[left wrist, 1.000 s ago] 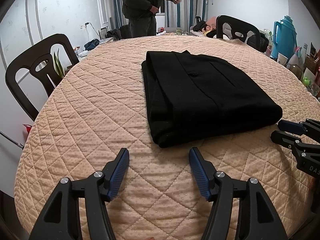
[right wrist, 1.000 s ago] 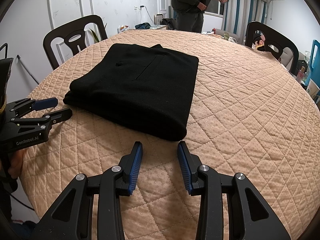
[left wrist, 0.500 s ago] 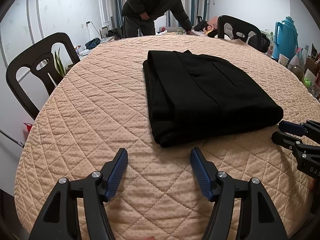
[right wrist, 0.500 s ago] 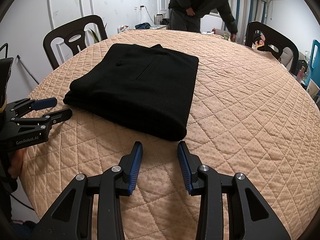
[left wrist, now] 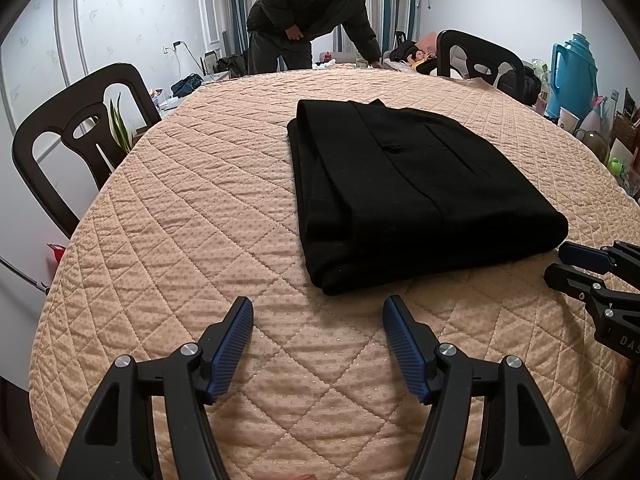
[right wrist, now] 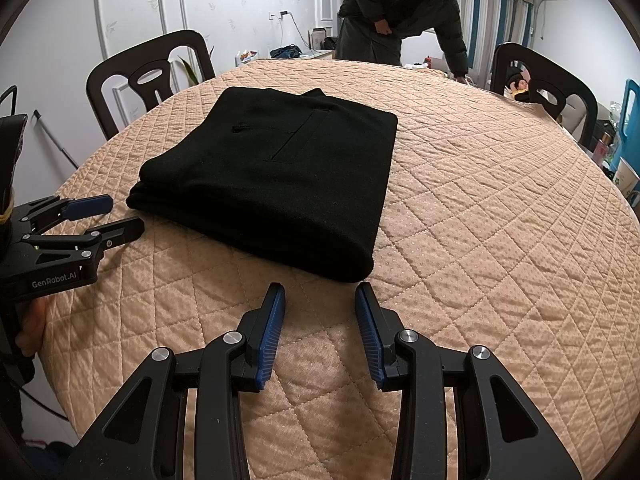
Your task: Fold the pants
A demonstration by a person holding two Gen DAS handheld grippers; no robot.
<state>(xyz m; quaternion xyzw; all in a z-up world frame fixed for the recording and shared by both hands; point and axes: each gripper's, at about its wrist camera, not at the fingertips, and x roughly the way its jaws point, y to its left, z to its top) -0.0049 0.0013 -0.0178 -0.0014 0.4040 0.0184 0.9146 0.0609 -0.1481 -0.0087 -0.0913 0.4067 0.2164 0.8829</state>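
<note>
On my left wrist view, a dark chair [left wrist: 76,128] stands far off to the left of my left gripper [left wrist: 318,312], past the edge of the quilted table cover [left wrist: 192,220]. The left gripper sits low over that cover with its jaws spread wide and nothing between them. Just ahead of its right finger lies the pants [left wrist: 408,192], black, folded into a thick rectangular stack with a pocket slit showing on top. The near corner of the stack is close to the fingertips but apart from them. Behind the pants, at the far side of the table, a man in a dark jacket [left wrist: 316,12] bends forward. To the right of the stack, my right gripper [left wrist: 568,266] comes in from the frame edge, its tips just beside the stack's corner.

On my right wrist view, the left gripper [right wrist: 116,216] enters from the left, its tips near the pants' [right wrist: 272,176] left corner, not touching. The right gripper [right wrist: 320,300] hovers with its jaws parted and empty, the folded edge directly ahead of the fingertips, a narrow strip of cover between. Farther right, beyond open cover, stands another chair [right wrist: 540,76].
</note>
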